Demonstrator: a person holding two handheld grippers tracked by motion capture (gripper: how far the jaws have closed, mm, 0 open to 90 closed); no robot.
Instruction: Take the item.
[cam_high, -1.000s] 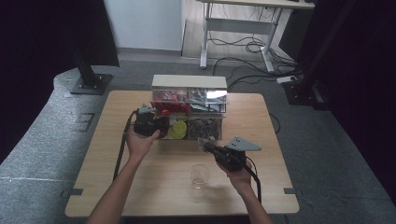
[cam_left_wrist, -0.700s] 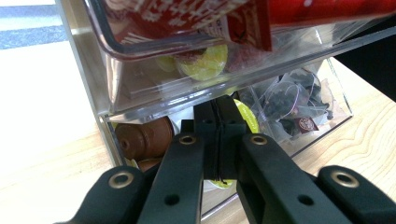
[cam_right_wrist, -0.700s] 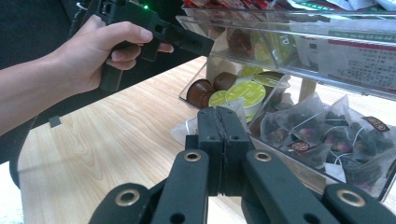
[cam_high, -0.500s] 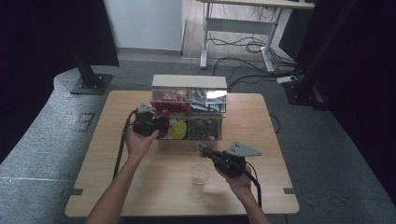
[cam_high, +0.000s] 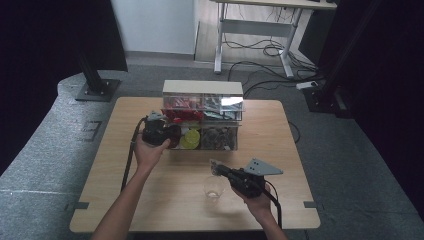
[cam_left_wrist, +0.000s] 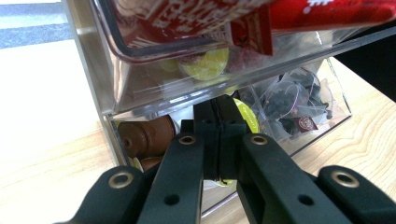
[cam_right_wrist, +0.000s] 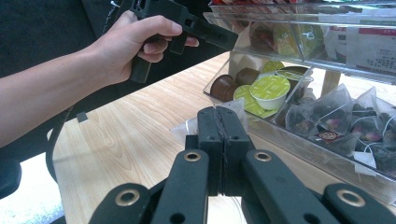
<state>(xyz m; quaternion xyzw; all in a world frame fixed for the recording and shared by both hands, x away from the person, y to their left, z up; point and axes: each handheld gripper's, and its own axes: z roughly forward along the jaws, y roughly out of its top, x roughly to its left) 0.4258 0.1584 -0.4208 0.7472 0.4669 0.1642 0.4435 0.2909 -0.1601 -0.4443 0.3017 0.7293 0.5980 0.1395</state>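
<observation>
Two grippers work over the wooden table (cam_high: 150, 200). At left, the left gripper (cam_left_wrist: 215, 122), jaws pressed together, sits at the lower drawer of a clear organizer (cam_high: 202, 117) holding coffee capsules (cam_left_wrist: 145, 134) and tea bags (cam_left_wrist: 294, 100). Further right, the right gripper (cam_right_wrist: 217, 122) has its jaws clamped on a clear sachet (cam_right_wrist: 233, 109) just above a glass cup (cam_high: 214, 186).
</observation>
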